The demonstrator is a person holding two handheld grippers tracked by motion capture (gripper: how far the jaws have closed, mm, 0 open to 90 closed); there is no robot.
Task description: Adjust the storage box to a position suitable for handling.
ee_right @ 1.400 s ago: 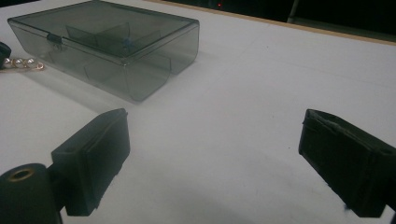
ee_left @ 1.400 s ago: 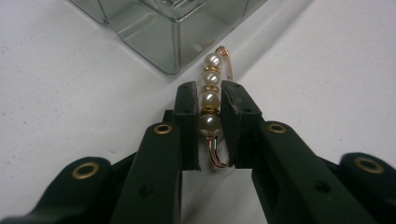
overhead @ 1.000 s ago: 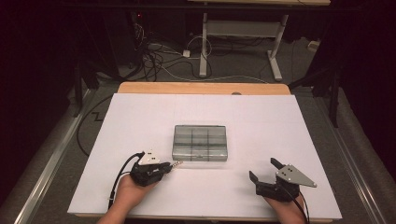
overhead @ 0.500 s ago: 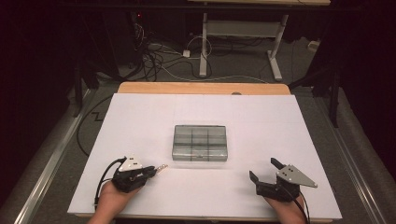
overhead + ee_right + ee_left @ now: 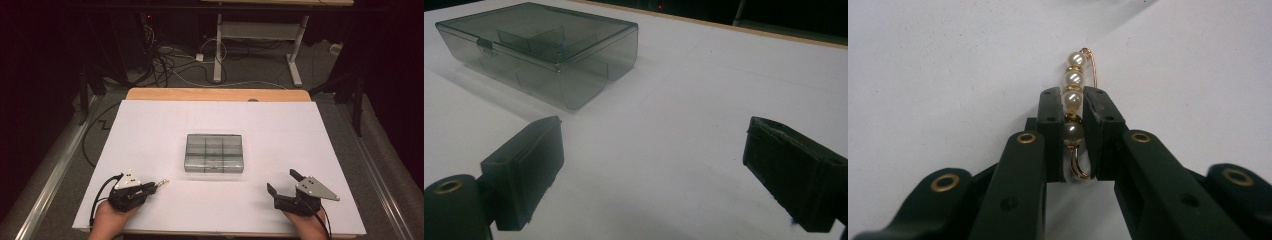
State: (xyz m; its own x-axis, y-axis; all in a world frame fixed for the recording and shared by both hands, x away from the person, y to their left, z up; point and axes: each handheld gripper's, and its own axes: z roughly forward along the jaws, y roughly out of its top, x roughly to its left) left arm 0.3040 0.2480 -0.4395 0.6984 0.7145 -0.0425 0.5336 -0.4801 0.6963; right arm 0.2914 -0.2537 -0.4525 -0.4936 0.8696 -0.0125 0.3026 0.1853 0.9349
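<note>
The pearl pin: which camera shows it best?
The left gripper view: the pearl pin sits close up, clamped in the left gripper, beads and gold wire distinct. The high view shows it as a tiny glint at that gripper's tip.

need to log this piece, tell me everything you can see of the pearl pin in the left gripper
The pearl pin is a thin gold-coloured wire pin strung with four cream pearly beads, small gold spacers between them. One end curls into a hook, the other into a small loop. It is pinched between the black pads of the left hand-held gripper, beads pointing outward, above the white table, left of the box.
</note>
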